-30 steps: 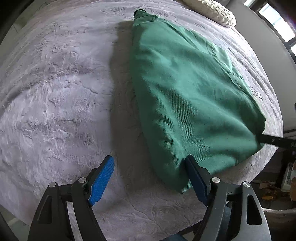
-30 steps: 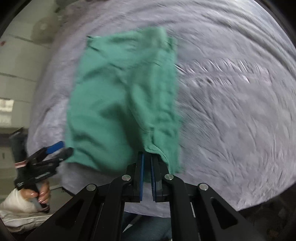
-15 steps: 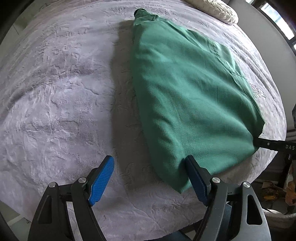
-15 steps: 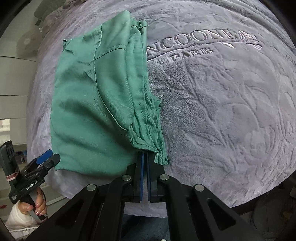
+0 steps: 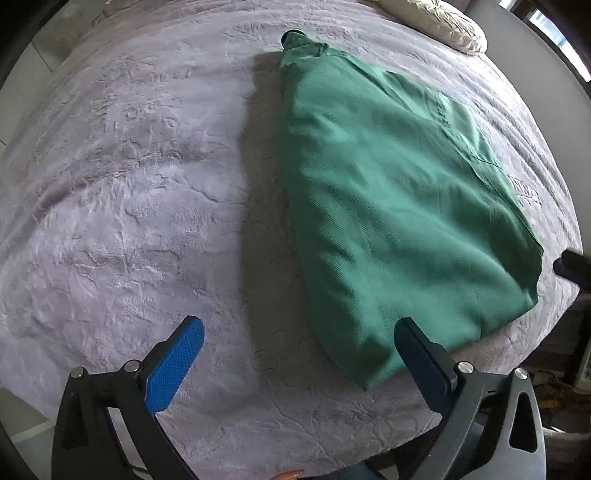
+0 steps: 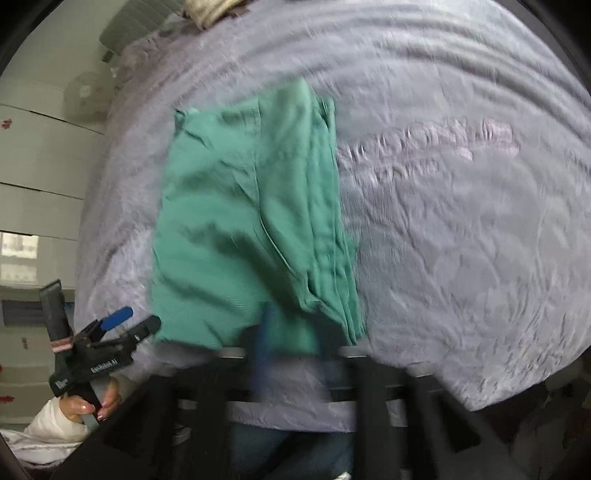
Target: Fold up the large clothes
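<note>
Right wrist view alone shows blurred right claw (image 6: 291,332) parted; left claw (image 5: 295,354) spread.

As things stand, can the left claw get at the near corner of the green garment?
Probably yes. The left claw is open, nothing lies between it and the garment, and the near corner sits just inside its right finger.

grey plush bedspread (image 5: 129,206) | cream pillow (image 5: 439,22) at far edge
</note>
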`<action>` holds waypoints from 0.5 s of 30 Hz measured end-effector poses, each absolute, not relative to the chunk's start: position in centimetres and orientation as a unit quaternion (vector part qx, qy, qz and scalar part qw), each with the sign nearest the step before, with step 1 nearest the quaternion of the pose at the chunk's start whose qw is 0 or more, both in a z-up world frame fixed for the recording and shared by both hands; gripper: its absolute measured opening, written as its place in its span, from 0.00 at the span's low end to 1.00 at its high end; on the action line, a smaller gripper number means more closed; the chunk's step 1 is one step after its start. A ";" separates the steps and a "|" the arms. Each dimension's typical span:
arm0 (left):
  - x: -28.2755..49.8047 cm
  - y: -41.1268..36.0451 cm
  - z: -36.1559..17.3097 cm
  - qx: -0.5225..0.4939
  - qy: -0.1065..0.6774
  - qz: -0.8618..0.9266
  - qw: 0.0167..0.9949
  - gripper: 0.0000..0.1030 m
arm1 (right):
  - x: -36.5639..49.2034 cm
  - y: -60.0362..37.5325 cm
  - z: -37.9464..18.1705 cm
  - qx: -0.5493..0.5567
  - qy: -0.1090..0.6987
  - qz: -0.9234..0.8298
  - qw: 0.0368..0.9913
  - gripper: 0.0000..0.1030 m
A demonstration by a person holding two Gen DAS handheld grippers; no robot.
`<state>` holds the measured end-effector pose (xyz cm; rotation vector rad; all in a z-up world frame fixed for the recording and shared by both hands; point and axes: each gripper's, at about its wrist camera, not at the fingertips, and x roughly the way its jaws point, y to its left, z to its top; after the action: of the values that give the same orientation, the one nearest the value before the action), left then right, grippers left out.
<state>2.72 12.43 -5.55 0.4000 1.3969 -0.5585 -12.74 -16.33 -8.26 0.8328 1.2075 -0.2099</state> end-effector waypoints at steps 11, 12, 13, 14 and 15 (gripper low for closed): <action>3.5 12.6 -6.0 0.171 0.642 -0.223 0.713 1.00 | -9.8 -16.5 -12.8 0.337 0.602 -0.139 0.710 0.15; 3.7 12.7 -6.1 0.171 0.643 -0.219 0.714 1.00 | -9.8 -16.8 -13.5 0.341 0.606 -0.142 0.705 0.15; 3.8 12.8 -6.0 0.171 0.643 -0.216 0.714 1.00 | -9.7 -16.8 -14.0 0.342 0.610 -0.143 0.701 0.15; 3.9 12.9 -5.9 0.167 0.644 -0.215 0.715 1.00 | -9.5 -16.8 -14.3 0.339 0.612 -0.143 0.700 0.15; 4.0 12.9 -5.9 0.165 0.644 -0.214 0.716 1.00 | -9.3 -16.6 -14.6 0.330 0.616 -0.143 0.700 0.15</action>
<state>3.96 12.93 -5.89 0.3646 1.4264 -0.4740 -9.30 -16.61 -14.59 0.7348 1.3729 -0.3194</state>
